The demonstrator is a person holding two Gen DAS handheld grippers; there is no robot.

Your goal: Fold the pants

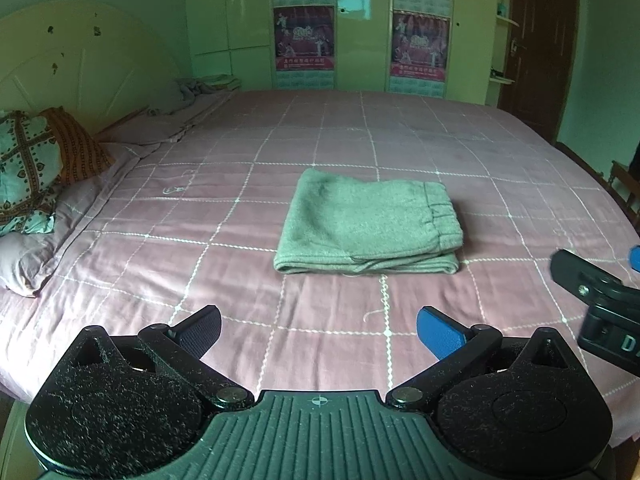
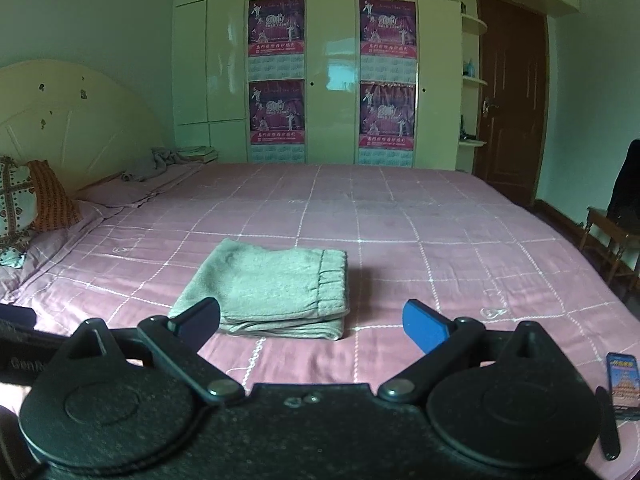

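both grippers [image 1: 319, 332] [image 2: 312, 326] spread wide, empty; folded pants [image 1: 368, 224] flat on bed [image 1: 480, 152].

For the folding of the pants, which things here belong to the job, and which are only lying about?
Belong to the job:
- grey-green folded fleece pants
- left gripper, open
- right gripper, open
- pink checked bedsheet under the pants

Only lying about:
- patterned teal and orange pillows
- crumpled grey cloth by the headboard
- smartphone with lit screen
- dark wooden chair
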